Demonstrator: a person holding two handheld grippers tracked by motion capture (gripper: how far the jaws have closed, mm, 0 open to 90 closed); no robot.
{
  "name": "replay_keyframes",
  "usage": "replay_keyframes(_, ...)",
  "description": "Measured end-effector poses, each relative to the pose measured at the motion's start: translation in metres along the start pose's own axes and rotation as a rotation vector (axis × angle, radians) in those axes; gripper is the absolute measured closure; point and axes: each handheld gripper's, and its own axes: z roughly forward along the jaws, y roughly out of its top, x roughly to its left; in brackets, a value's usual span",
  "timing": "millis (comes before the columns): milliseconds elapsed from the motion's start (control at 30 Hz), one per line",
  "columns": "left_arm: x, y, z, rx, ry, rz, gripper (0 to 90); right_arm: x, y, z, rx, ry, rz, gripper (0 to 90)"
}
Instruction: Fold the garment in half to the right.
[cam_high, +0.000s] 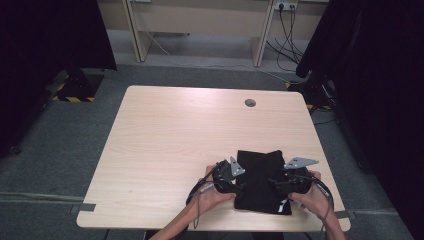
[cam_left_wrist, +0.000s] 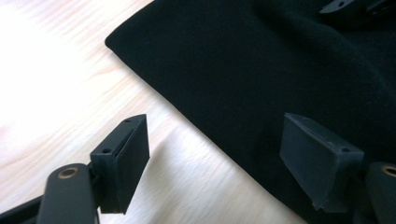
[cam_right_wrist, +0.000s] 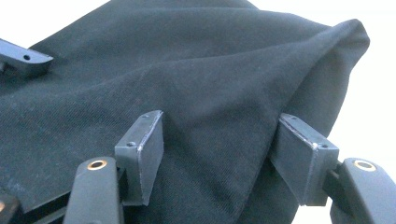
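Note:
A black cloth (cam_high: 260, 180) lies folded on the pale wooden table (cam_high: 175, 140), close to its front right edge. My left gripper (cam_high: 240, 186) is at the cloth's left edge. In the left gripper view the left gripper (cam_left_wrist: 217, 135) is open: one pad hangs over bare wood, the other over the black cloth (cam_left_wrist: 261, 70). My right gripper (cam_high: 274, 184) comes in from the cloth's right side. In the right gripper view the right gripper (cam_right_wrist: 222, 126) is open, and a raised fold of the cloth (cam_right_wrist: 210, 70) lies between the pads without being pinched.
A round grey cable hole (cam_high: 250, 103) sits near the table's far edge. Black curtains (cam_high: 45, 35) hang at both sides. A light wooden desk frame (cam_high: 200, 20) and cables (cam_high: 287, 35) stand beyond the table. The table's left and far parts are bare wood.

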Motion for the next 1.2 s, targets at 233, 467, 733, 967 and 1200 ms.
replay_keyframes(233,0.022,-0.017,-0.016,0.015,0.043,-0.039,23.6,0.012,0.023,0.022,-0.005,0.041,-0.014,36.6)
replay_keyframes(467,0.043,-0.027,-0.028,0.017,0.076,-0.067,23.1,0.025,0.044,0.041,-0.009,0.066,-0.025,36.2)
replay_keyframes(733,0.074,-0.014,-0.027,-0.064,0.119,-0.171,20.6,0.032,0.040,0.023,-0.054,0.046,-0.027,33.7)
replay_keyframes(967,0.098,0.005,-0.007,-0.071,0.163,-0.230,19.7,0.045,0.020,0.004,-0.049,0.067,-0.045,37.8)
replay_keyframes(1200,0.108,0.008,0.020,0.013,0.215,-0.216,21.0,0.045,0.006,0.001,-0.042,0.125,-0.071,72.6)
